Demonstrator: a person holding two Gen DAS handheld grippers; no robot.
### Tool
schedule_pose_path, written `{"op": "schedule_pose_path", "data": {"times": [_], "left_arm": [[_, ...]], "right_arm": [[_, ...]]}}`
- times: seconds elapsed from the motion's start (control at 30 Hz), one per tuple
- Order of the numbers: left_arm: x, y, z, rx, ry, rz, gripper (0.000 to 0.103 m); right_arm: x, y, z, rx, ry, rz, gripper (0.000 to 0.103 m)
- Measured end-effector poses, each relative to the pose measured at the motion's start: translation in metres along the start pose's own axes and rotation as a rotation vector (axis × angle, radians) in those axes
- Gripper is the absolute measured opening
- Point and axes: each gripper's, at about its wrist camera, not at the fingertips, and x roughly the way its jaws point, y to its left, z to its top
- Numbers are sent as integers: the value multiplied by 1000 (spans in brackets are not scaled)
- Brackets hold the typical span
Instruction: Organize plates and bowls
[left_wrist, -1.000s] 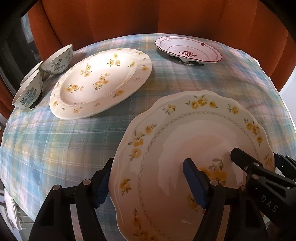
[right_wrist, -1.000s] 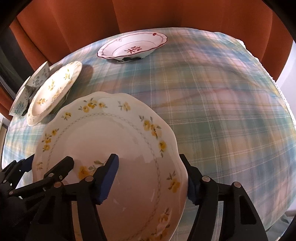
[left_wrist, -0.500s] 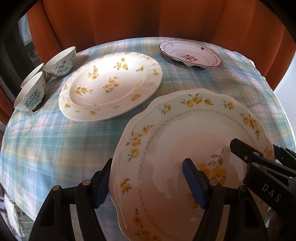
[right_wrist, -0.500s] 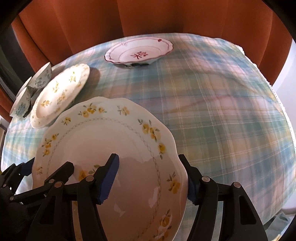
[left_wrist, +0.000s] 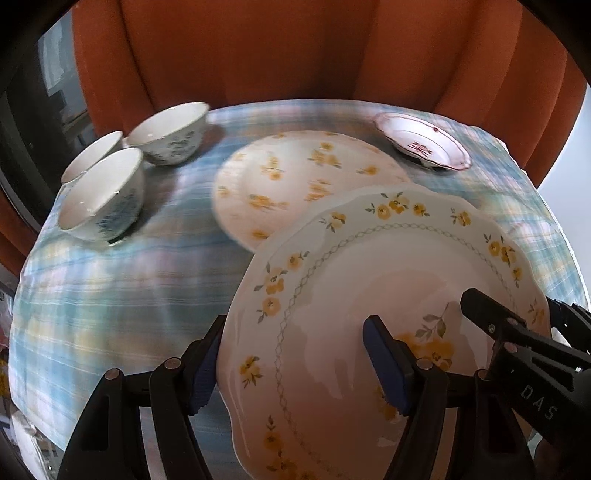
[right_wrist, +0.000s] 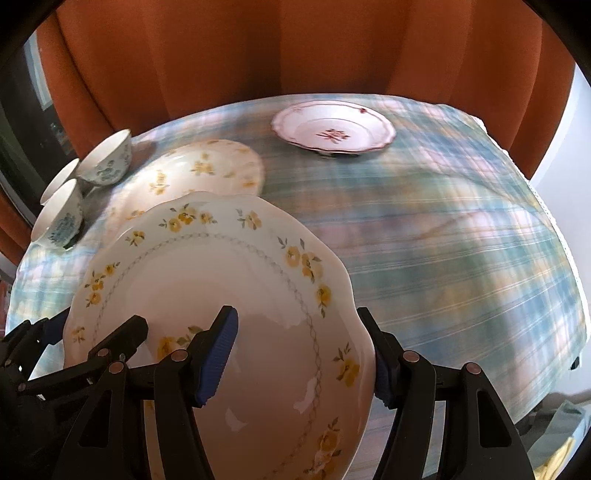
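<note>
A scalloped white plate with yellow flowers (left_wrist: 388, 266) (right_wrist: 207, 266) hangs above the plaid tablecloth (left_wrist: 122, 280), held from both sides. My left gripper (left_wrist: 295, 332) is shut on its left rim, one blue pad under the edge and one on the plate's face. My right gripper (right_wrist: 297, 317) is shut on the right rim the same way. The plate's far edge overlaps a second yellow-flowered plate (left_wrist: 295, 177) (right_wrist: 199, 170) lying flat on the cloth.
Three blue-patterned bowls (left_wrist: 103, 192) (right_wrist: 62, 214) stand at the table's left edge. A shallow dish with red trim (left_wrist: 424, 144) (right_wrist: 332, 129) sits at the back right. An orange curtain (left_wrist: 295, 55) hangs behind the table.
Both grippers have carried the scalloped plate left and a little up. It was beside the flat flowered plate and now its far rim covers part of it. The bowls look nearer.
</note>
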Motion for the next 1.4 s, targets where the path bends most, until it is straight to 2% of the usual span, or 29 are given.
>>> {"op": "schedule_pose_path", "data": {"times": [0.27, 0.63, 1.0, 1.2, 1.33, 1.4], "left_arm": [[-6, 71, 0, 15, -6, -2, 73], [1, 157, -10, -37, 40, 32, 73], [17, 193, -26, -63, 111, 59, 73], [19, 190, -30, -23, 92, 80, 74], [19, 191, -25, -24, 100, 70, 78], [20, 194, -26, -38, 118, 61, 85]], "right_arm": [[1, 73, -3, 13, -12, -9, 68], [22, 160, -9, -26, 27, 33, 68], [49, 199, -15, -45, 98, 65, 67], [58, 203, -18, -21, 124, 60, 68], [57, 206, -18, -29, 122, 24, 68], [57, 205, -18, -26, 125, 20, 68]]}}
